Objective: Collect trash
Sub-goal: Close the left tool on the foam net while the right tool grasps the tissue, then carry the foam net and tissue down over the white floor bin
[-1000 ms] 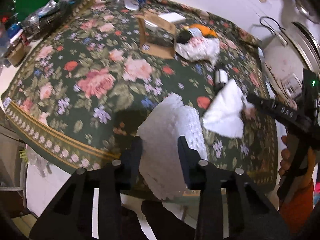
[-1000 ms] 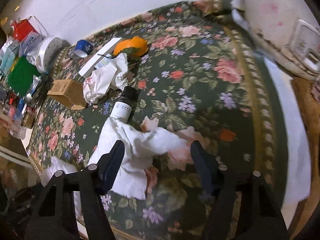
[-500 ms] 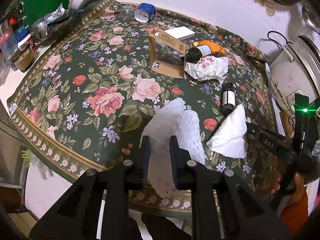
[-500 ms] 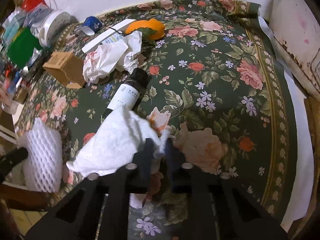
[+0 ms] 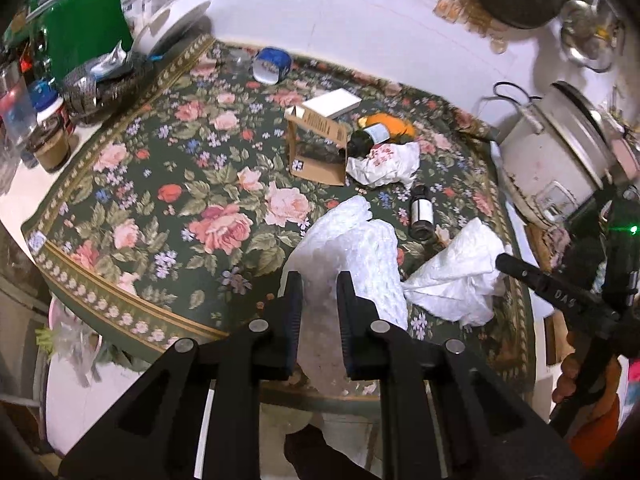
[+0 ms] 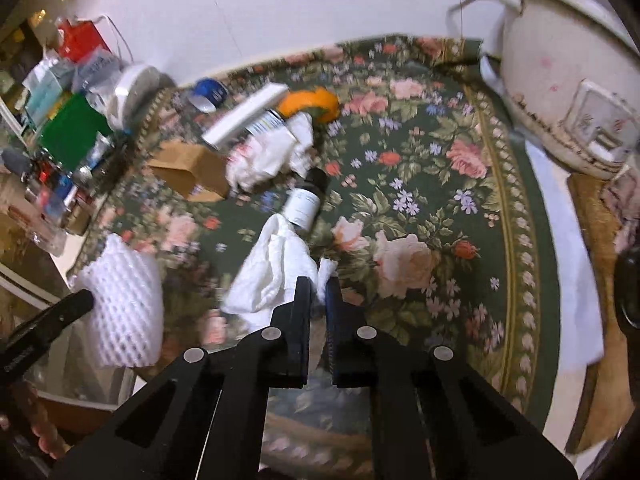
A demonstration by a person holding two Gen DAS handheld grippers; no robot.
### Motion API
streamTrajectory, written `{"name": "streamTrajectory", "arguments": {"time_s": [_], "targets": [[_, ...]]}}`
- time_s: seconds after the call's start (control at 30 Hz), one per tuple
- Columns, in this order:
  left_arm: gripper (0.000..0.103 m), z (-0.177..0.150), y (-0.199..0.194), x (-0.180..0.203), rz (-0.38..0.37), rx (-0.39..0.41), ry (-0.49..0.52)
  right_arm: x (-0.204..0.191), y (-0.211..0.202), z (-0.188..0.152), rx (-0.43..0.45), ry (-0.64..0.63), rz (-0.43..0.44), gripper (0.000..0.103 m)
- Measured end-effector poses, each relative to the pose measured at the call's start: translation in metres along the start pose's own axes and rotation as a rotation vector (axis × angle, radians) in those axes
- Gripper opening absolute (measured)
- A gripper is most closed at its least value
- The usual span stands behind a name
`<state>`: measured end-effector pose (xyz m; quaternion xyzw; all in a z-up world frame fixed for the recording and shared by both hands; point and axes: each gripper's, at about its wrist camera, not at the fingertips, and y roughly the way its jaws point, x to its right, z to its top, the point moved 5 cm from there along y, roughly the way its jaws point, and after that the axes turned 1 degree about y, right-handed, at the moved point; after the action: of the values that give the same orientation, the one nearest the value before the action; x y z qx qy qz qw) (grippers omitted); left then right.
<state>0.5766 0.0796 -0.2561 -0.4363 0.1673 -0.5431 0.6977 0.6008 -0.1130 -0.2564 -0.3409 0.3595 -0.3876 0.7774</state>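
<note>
Foam net sleeve, white, sits at near edge of floral tablecloth, w/ left gripper pinching its near end; jaws have just been closing on it, pads pressing the foam. Right gripper pressed tight on a corner of crumpled white tissue, rest of tissue trailing to its left over the cloth. Tissue lies just right of foam sleeve in left wrist view. Small dark bottle w/ white label lies on its side just beyond tissue. Farther back: wadded paper w/ red print, open cardboard box, orange wrapper, blue cup tipped over near far wall. Rice cooker at far right.
</note>
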Motion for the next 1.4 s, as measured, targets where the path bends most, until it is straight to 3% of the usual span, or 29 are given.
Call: {"name": "streamTrajectory", "arguments": {"time_s": [0.27, 0.5, 0.83, 1.17, 1.4], "targets": [[0.016, -0.022, -0.047, -0.031, -0.083, 0.038, 0.120, -0.055, -0.042, -0.028, 0.120, 0.055, -0.052, 0.007], [0.016, -0.054, -0.091, -0.071, -0.128, 0.062, 0.214, -0.103, -0.065, -0.079, 0.178, 0.117, -0.079, 0.007], [0.016, -0.105, -0.106, -0.098, -0.151, -0.013, 0.257, -0.137, -0.071, -0.158, 0.103, 0.165, -0.091, 0.007], [0.016, -0.173, -0.057, -0.099, -0.125, -0.137, 0.218, -0.116, -0.019, -0.234, -0.056, 0.166, -0.099, 0.007], [0.016, -0.239, 0.026, -0.111, -0.073, -0.197, 0.154, -0.070, 0.058, -0.288, -0.154, 0.150, -0.114, 0.007]]}}
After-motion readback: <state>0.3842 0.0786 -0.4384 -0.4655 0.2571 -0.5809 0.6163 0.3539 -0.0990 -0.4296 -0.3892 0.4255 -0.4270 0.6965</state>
